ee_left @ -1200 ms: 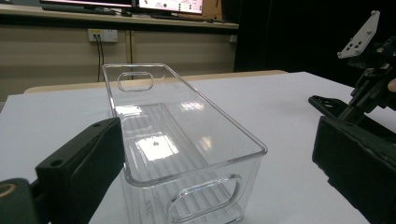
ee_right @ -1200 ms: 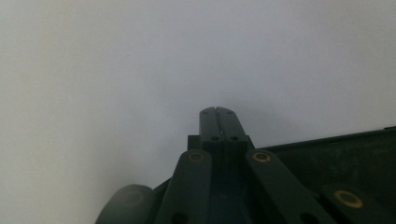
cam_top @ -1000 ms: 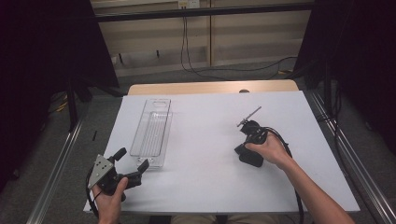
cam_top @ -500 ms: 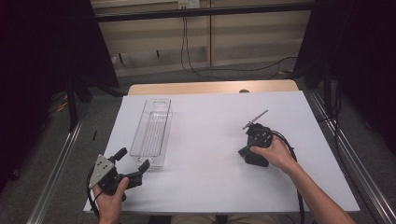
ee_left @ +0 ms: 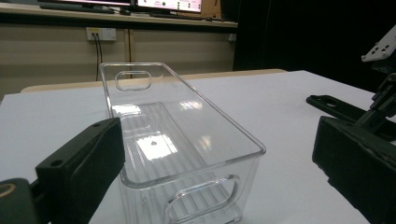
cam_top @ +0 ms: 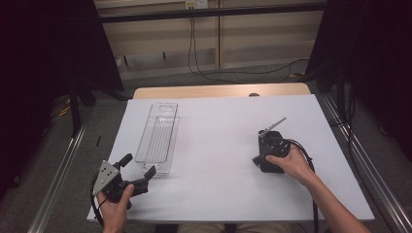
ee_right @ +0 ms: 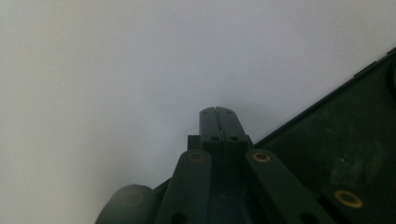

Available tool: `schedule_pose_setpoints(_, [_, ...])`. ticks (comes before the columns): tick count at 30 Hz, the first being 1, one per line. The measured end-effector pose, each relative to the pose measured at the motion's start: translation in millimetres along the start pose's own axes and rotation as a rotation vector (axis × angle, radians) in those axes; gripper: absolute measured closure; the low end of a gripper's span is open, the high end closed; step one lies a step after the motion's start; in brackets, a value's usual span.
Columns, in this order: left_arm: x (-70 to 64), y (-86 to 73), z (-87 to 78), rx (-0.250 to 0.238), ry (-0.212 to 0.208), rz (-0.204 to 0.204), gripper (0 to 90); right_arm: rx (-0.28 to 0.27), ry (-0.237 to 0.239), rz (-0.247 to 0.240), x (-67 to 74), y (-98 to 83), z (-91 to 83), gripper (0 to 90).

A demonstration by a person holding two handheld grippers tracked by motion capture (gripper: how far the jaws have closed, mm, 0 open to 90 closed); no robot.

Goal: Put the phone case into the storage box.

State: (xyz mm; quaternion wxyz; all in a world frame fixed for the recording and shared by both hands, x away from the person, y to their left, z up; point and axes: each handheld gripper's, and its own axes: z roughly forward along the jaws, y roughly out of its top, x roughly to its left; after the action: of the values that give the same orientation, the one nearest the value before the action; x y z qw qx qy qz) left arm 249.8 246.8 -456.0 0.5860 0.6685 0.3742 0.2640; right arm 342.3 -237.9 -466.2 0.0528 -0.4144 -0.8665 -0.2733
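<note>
The white table [cam_top: 228, 160] takes most of the high view, and the one thing on it is the clear plastic bin [cam_top: 159, 137], left of centre, lying lengthwise from the near edge toward the far edge and empty. In the left gripper view the bin [ee_left: 187, 154] sits dead centre with its near handle slot at the bottom of the frame.

Step in hand, as I read it: you are lining up to grab the bin's near end, and nothing is gripped yet.

Next move: push your left gripper [cam_top: 138, 174] forward so one jaw goes inside the near wall and one outside, then close. Go gently, since the plastic is thin and may slide on the table.

Pose: your left gripper [ee_left: 210, 186] is at the lower left of the high view, held low and level and aimed at the bin. Its jaws are spread wide, just short of the near wall and not touching it.

Your right gripper [cam_top: 270, 145] is right of centre in the high view, well apart from the bin, with the hand resting on the table. In the right gripper view it [ee_right: 217, 111] points down at bare table, its jaws pressed together on nothing.
</note>
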Motion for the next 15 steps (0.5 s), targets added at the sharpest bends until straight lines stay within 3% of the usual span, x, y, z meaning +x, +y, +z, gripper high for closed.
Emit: schedule_pose_setpoints(15, [-1.0,-0.2,1.1,-0.005,0.001,-0.011,2.7,-0.033,-0.03,0.023,-3.9,-22.3,-12.8,90.0])
